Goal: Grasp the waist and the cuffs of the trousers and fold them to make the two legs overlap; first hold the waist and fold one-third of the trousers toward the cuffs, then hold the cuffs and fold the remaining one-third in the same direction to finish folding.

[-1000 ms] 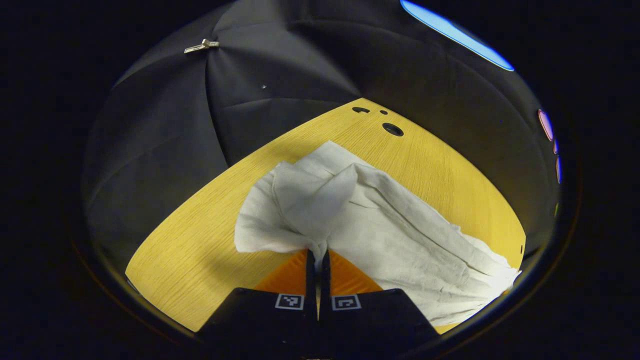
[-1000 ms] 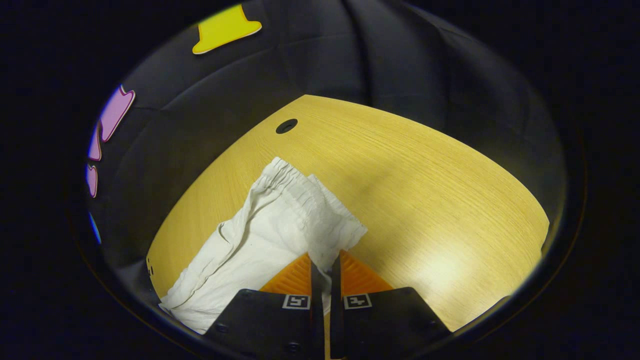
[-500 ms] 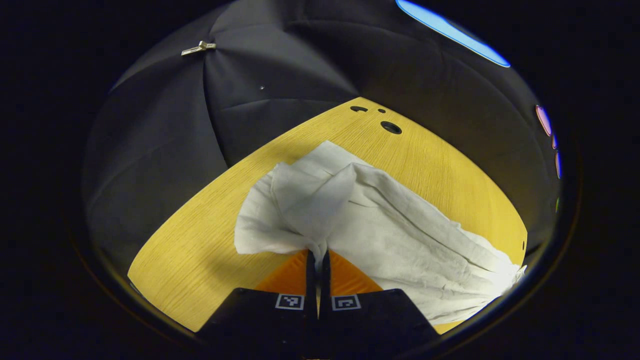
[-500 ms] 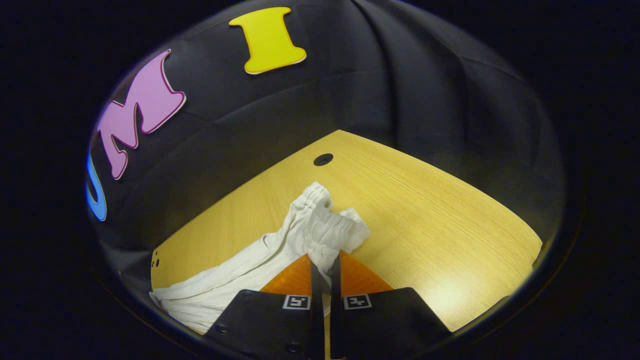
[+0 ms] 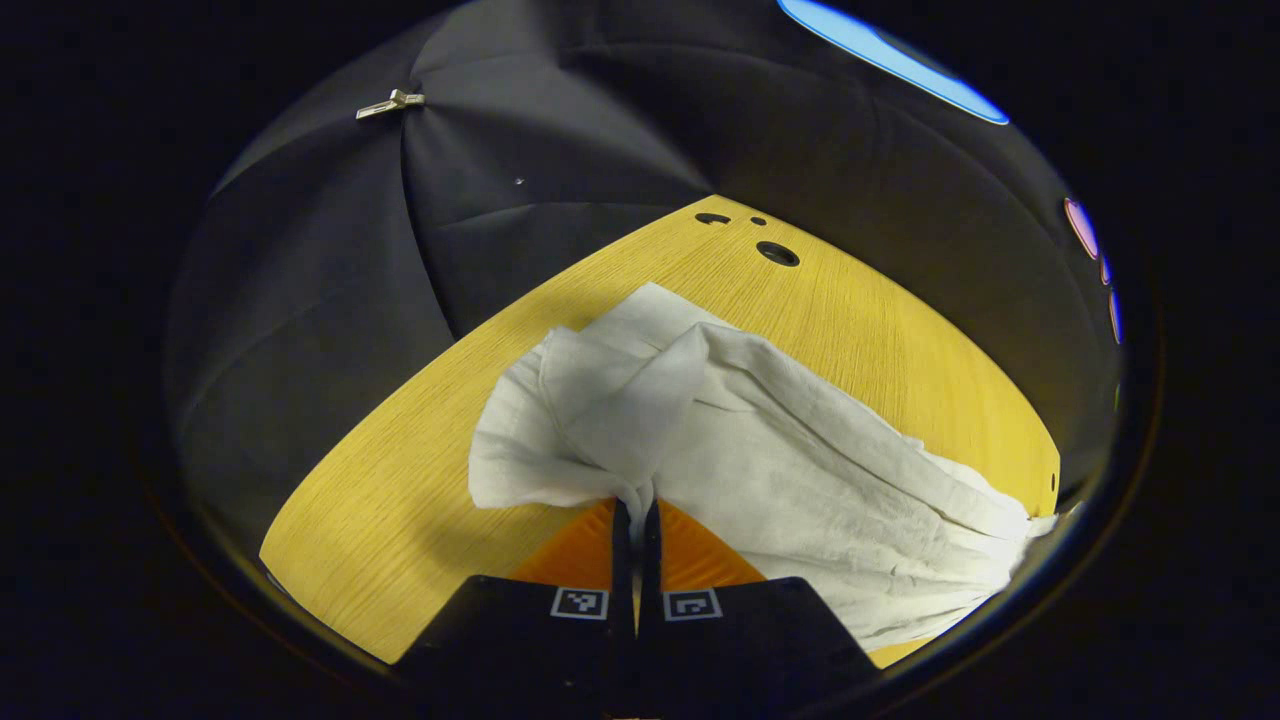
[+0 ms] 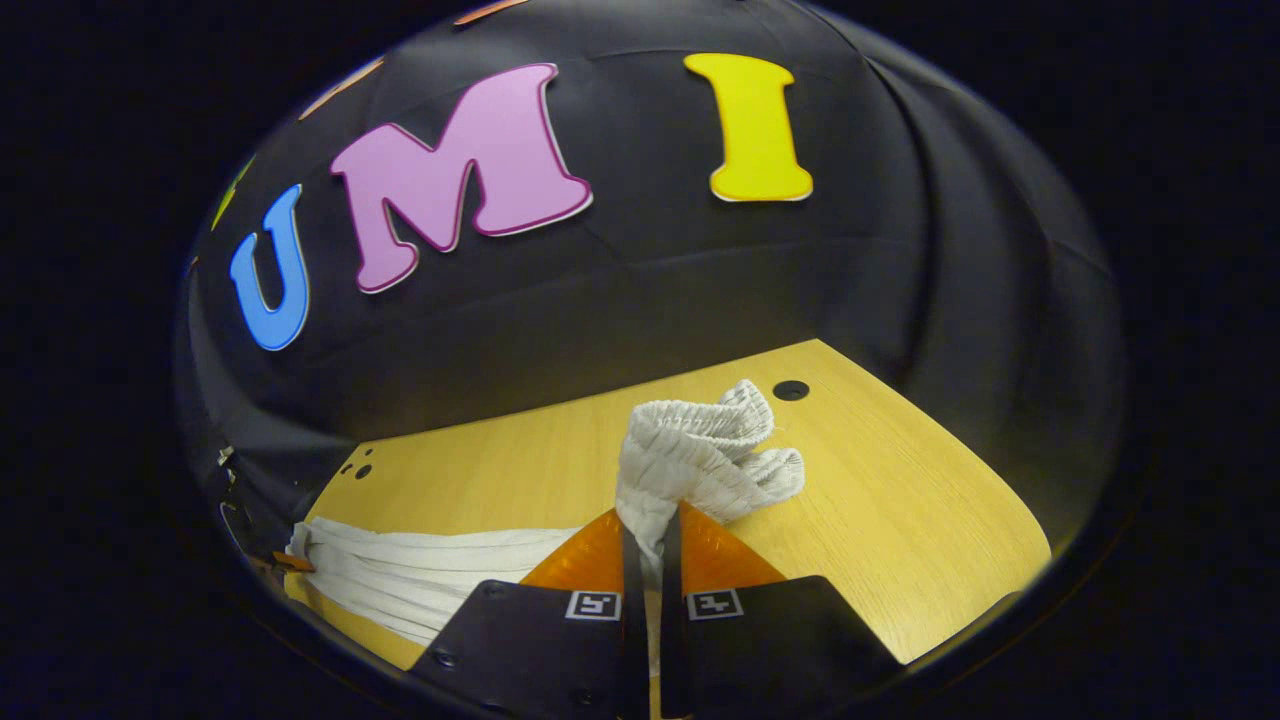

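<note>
My right gripper [image 6: 648, 535] pinches the gathered waist [image 6: 700, 450] of the white trousers [image 5: 760, 450] above the wooden table [image 5: 400, 480], while my left gripper [image 5: 636, 510] clamps what looks like a cuff, ready to lay leg over leg.

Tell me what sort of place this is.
Likely a recording booth, not a home: black cloth walls close around a bare yellow wood-grain table, where white crinkled trousers are pinched by the left gripper and right gripper.
</note>
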Demonstrator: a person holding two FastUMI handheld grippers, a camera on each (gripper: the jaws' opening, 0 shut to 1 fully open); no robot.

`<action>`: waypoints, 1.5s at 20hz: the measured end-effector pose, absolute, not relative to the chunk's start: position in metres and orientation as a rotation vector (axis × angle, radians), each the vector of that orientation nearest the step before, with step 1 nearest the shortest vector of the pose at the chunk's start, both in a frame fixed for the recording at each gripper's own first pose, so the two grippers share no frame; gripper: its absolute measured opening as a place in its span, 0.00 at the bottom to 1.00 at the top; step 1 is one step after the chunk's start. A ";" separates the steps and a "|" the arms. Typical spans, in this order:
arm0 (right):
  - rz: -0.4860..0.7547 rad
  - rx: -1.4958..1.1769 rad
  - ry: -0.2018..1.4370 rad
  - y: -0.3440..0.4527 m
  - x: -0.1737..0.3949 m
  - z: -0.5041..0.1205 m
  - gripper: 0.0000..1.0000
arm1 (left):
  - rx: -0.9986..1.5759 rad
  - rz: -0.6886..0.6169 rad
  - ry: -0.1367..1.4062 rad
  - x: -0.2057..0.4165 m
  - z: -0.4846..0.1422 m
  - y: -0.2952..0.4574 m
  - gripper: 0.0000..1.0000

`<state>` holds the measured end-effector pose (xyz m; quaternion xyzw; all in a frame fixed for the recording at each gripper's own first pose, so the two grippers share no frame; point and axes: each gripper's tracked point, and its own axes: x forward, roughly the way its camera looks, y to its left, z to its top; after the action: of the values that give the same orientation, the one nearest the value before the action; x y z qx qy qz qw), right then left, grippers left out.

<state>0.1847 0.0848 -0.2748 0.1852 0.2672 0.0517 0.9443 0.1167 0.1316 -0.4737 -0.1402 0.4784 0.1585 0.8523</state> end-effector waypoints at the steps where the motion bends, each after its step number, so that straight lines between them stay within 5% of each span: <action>1: 0.129 0.371 0.531 0.096 0.185 -0.266 0.09 | -0.297 0.335 1.005 0.117 -0.474 0.131 0.06; 12: 0.395 0.255 0.478 0.228 0.162 -0.220 0.09 | -0.326 0.322 0.987 0.118 -0.473 0.131 0.06; 24: 0.635 0.119 0.741 0.359 0.089 -0.316 0.10 | -0.346 0.318 0.977 0.117 -0.471 0.132 0.06; 26: 0.664 0.163 0.813 0.373 0.074 -0.324 0.18 | -0.335 0.322 0.978 0.118 -0.472 0.132 0.06; 27: 0.681 0.204 0.850 0.381 0.067 -0.329 0.11 | -0.333 0.324 0.977 0.117 -0.472 0.132 0.06; 29: 0.720 0.277 0.923 0.398 0.049 -0.333 0.47 | -0.338 0.327 0.975 0.117 -0.471 0.132 0.06; 30: 0.726 0.293 0.936 0.404 0.045 -0.334 0.73 | -0.342 0.328 0.974 0.117 -0.471 0.132 0.06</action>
<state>0.0445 0.4036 -0.3341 0.1375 0.4397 0.3410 0.8194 0.1173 0.1320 -0.4708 -0.1628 0.4636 0.1560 0.8569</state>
